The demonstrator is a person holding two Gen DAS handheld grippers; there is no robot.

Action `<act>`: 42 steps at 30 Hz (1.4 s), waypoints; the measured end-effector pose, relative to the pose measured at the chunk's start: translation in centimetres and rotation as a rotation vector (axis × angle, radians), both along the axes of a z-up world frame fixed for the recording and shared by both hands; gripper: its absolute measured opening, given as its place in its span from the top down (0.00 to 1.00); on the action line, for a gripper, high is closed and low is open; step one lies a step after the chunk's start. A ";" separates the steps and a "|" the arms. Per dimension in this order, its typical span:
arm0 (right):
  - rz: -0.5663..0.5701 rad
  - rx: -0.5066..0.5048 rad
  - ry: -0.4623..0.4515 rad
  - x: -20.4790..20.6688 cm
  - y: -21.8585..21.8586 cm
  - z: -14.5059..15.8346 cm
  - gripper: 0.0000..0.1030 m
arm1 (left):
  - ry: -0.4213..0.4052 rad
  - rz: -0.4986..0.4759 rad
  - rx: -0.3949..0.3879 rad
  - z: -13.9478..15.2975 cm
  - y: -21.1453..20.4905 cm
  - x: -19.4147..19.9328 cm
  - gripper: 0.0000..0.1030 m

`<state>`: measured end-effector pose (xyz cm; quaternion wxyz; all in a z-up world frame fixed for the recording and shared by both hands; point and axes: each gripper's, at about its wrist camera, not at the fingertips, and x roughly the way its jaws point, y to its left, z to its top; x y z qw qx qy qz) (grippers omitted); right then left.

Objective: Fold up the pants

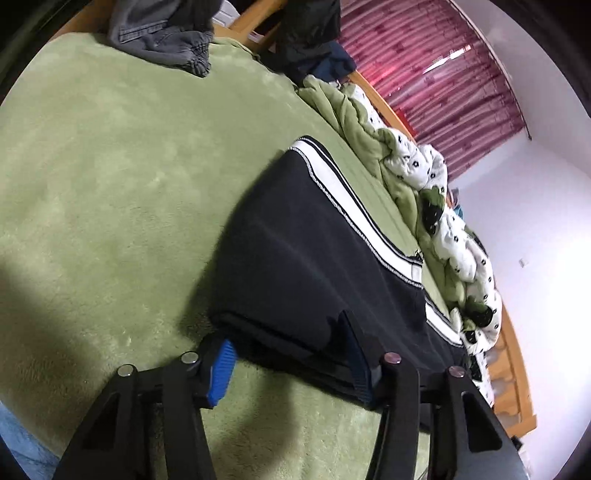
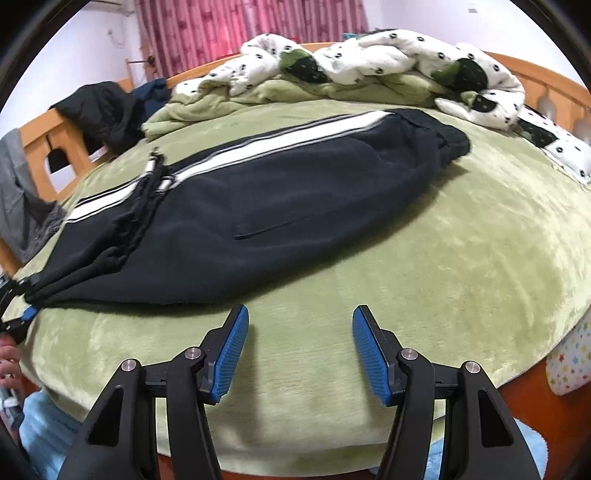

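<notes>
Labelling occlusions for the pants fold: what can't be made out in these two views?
- Left view: right pad of the left tongs is under the pants hem, so grip is unclear.
- Left view: waist end cut off behind the tongs' arm.
- Right view: left tongs mostly cut by the frame edge.
- Right view: hand cropped at the edge.
- Both views: grey clothes only partly in frame.

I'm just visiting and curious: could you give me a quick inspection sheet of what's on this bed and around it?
Surface: green blanket over a wooden bed.
Job's things: black pants with white stripe, lying flat.
Clutter: crumpled quilt; grey garment; dark clothes on the frame.
Claws: left claw straddles the pants' near edge, whether clamped unclear; right claw open, empty, over blanket.
Cables: nothing seen.
Surroundings: red curtain, white wall.
</notes>
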<state>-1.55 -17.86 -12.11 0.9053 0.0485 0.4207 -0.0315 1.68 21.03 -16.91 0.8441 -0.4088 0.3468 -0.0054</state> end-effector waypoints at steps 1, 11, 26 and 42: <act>-0.012 -0.001 0.014 0.3 -0.3 -0.4 0.42 | -0.004 0.004 0.002 0.0 0.0 -0.1 0.53; 0.033 -0.051 0.048 1.9 0.9 -2.1 0.12 | 0.002 -0.024 0.012 -0.2 0.1 0.5 0.52; 0.015 -0.018 0.023 1.8 1.2 -2.3 0.02 | -0.007 -0.032 0.066 -0.2 -0.4 0.5 0.53; 0.004 0.028 0.058 2.4 0.8 -1.7 0.01 | 0.025 -0.031 0.089 1.3 0.0 0.2 0.87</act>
